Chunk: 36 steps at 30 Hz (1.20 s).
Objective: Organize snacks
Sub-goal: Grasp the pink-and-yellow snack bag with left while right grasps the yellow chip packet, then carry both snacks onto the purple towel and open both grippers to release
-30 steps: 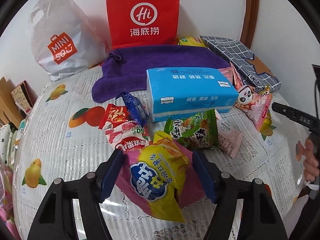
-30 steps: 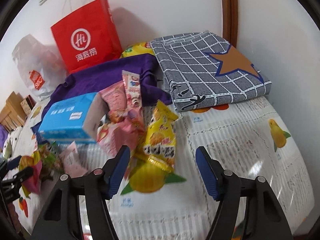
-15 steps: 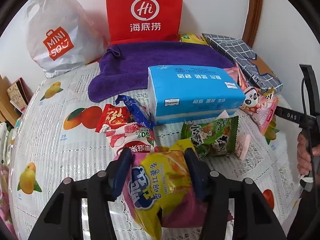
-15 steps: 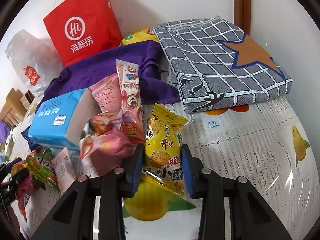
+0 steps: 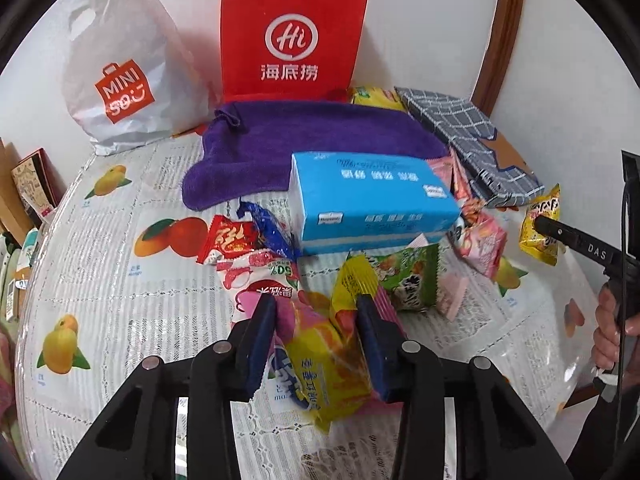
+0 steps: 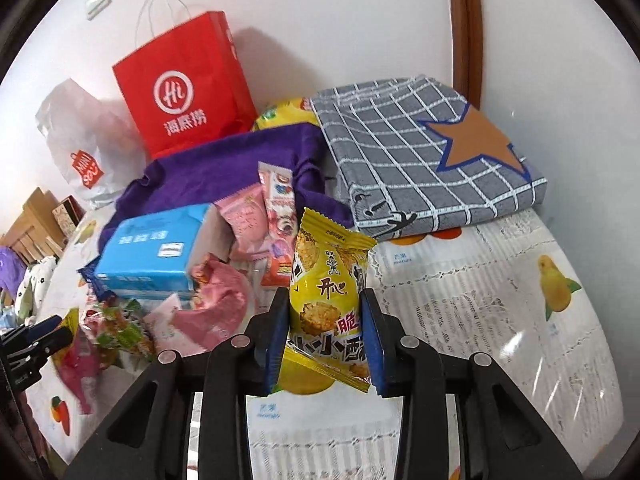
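Observation:
My left gripper (image 5: 316,304) has its blue pads pressed into a crumpled yellow and pink snack bag (image 5: 324,364), its jaws still closing, and holds it just above the fruit-print tablecloth (image 5: 120,280). My right gripper (image 6: 324,298) is shut on an upright yellow cracker packet (image 6: 328,276), which also shows at the right edge of the left wrist view as the yellow cracker packet (image 5: 542,226). More snacks lie around a blue tissue box (image 5: 372,196): a green bag (image 5: 408,280), a red packet (image 5: 232,238), a blue wrapper (image 5: 268,228) and pink packets (image 6: 244,220).
Against the back wall stand a red paper bag (image 5: 292,40) and a white plastic bag (image 5: 120,76). A purple towel (image 5: 304,140) lies behind the tissue box. A folded grey checked cloth (image 6: 420,148) sits at the back right. A person's hand (image 5: 612,328) holds the right gripper's handle.
Both grippers went from open around their packets to closed on them. The yellow and pink bag is squeezed and crumpled, and the yellow cracker packet has been raised upright off the cloth.

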Each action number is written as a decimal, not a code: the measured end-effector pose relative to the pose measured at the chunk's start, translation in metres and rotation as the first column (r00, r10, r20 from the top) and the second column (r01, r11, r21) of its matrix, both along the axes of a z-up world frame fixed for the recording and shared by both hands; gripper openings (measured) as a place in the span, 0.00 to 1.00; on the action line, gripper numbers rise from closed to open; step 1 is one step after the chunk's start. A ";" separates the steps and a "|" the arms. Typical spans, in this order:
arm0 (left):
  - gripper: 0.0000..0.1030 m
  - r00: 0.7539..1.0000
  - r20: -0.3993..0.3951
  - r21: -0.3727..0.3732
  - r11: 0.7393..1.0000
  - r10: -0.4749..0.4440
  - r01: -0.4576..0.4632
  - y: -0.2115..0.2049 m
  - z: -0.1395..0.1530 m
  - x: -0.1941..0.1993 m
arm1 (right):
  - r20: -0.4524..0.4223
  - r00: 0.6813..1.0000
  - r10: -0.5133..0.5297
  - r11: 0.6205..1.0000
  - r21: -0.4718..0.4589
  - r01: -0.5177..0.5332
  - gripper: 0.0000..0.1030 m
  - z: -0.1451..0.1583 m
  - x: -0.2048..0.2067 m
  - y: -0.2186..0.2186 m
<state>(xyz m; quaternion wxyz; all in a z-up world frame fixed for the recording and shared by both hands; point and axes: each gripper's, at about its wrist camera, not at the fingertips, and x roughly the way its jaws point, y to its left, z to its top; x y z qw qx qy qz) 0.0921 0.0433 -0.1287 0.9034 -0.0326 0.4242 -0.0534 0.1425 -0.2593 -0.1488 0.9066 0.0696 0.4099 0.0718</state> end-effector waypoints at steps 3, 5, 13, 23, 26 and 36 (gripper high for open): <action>0.37 1.000 0.010 -0.005 1.000 0.002 -0.002 0.000 0.008 0.000 | 0.014 1.000 0.018 1.000 0.006 -0.018 0.34 0.011 -0.007 0.006; 0.36 1.000 0.016 -0.010 1.000 0.001 -0.001 0.001 0.014 0.001 | 0.025 0.999 0.031 1.000 0.005 -0.031 0.34 0.018 -0.010 0.011; 0.35 1.000 0.031 -0.018 1.000 -0.003 0.003 0.003 0.025 0.006 | 0.062 0.996 0.066 0.998 0.002 -0.067 0.34 0.038 -0.011 0.027; 0.34 0.999 0.043 -0.035 0.999 -0.001 0.003 0.006 0.036 0.010 | 0.067 0.994 0.081 0.997 0.004 -0.081 0.34 0.044 -0.008 0.037; 0.34 0.999 0.055 -0.040 0.999 -0.001 0.003 0.007 0.045 0.015 | 0.077 0.993 0.088 0.996 0.005 -0.088 0.34 0.050 -0.006 0.040; 0.34 0.997 0.079 -0.039 0.999 0.025 -0.022 0.013 0.075 0.042 | 0.098 0.987 0.126 0.992 0.008 -0.127 0.33 0.073 0.016 0.056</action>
